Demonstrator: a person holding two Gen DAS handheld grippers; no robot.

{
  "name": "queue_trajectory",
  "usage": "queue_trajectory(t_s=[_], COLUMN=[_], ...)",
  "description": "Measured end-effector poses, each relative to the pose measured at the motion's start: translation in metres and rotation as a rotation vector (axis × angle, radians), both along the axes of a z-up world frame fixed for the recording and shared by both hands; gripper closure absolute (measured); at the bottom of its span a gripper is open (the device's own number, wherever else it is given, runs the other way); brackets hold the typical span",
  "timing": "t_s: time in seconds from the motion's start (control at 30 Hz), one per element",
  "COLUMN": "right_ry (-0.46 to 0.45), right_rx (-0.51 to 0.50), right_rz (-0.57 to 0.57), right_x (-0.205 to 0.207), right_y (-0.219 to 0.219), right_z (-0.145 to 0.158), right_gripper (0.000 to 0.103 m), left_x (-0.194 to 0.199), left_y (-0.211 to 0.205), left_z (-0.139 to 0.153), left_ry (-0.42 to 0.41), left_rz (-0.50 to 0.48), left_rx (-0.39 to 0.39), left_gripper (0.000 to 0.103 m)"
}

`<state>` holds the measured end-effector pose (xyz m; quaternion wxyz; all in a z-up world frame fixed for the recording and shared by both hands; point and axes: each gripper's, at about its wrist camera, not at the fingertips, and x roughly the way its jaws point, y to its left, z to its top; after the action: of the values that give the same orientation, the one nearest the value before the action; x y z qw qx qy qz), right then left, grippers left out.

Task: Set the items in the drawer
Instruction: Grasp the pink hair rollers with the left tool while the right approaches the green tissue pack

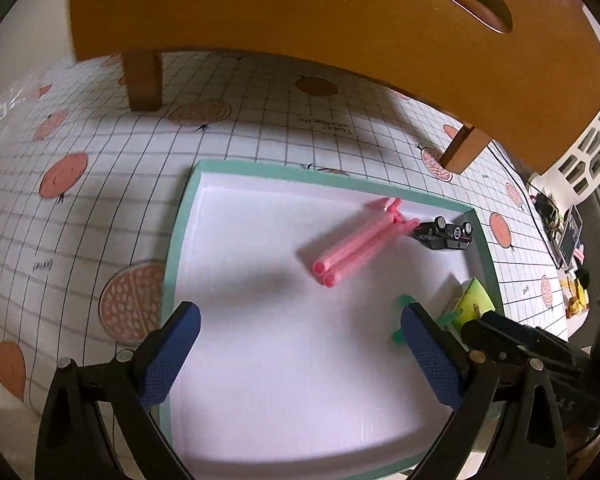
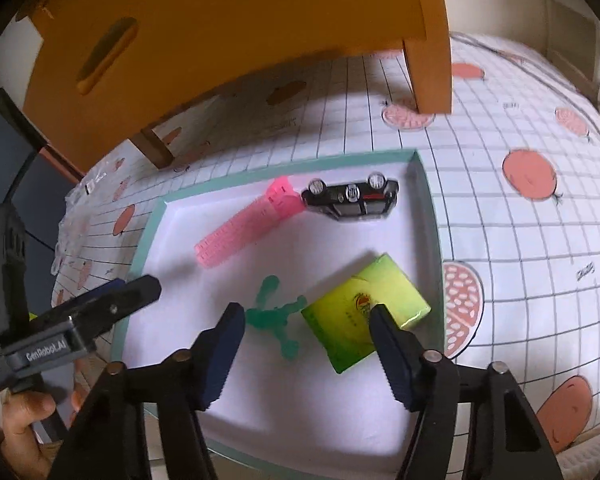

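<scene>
A shallow white tray with a teal rim (image 1: 180, 240) (image 2: 148, 232) lies on the checked cloth. In it are a pink clip (image 1: 360, 244) (image 2: 244, 228), an upturned black toy car (image 1: 444, 234) (image 2: 352, 198), a yellow-green packet (image 1: 474, 300) (image 2: 340, 320) and a translucent green figure (image 1: 405, 300) (image 2: 276, 312). My left gripper (image 1: 300, 312) hovers open over the tray's bare middle, holding nothing. My right gripper (image 2: 307, 312) is open above the green figure and the packet's left part, grasping neither. Behind stands a wooden drawer unit (image 1: 300, 12) (image 2: 240, 20) with a slot handle.
The unit's legs (image 1: 142, 80) (image 2: 430, 72) rest on the cloth behind the tray. A person's hand (image 2: 24, 420) holds the left gripper's grip at lower left. Clutter and a white lattice basket (image 1: 588, 152) lie beyond the table's right edge.
</scene>
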<state>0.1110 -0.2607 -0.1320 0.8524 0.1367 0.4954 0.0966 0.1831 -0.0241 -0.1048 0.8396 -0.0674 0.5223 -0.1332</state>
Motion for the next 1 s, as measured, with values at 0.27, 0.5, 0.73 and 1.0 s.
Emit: queue_trajectory(t_s=[0.27, 0.5, 0.73, 1.0], right_ry=[0.016, 0.010, 0.027, 0.066], right_rx=[0.011, 0.015, 0.012, -0.003], right_rz=[-0.033, -0.076, -0.110, -0.129], right_x=[0.003, 0.002, -0.001, -0.004], right_y=[-0.005, -0.016, -0.022, -0.024], right_z=[-0.004, -0.001, -0.004, -0.006], right_gripper=[0.052, 0.052, 0.052, 0.052], left_x=[0.027, 0.046, 0.055, 0.054], left_y=[-0.022, -0.047, -0.060, -0.065], left_z=[-0.003, -0.010, -0.024, -0.030], left_ry=[-0.010, -0.020, 0.002, 0.009], left_rz=[-0.077, -0.161, -0.214, -0.239], left_rx=[0.034, 0.078, 0.104, 0.098], left_gripper=[0.011, 0.021, 0.038, 0.051])
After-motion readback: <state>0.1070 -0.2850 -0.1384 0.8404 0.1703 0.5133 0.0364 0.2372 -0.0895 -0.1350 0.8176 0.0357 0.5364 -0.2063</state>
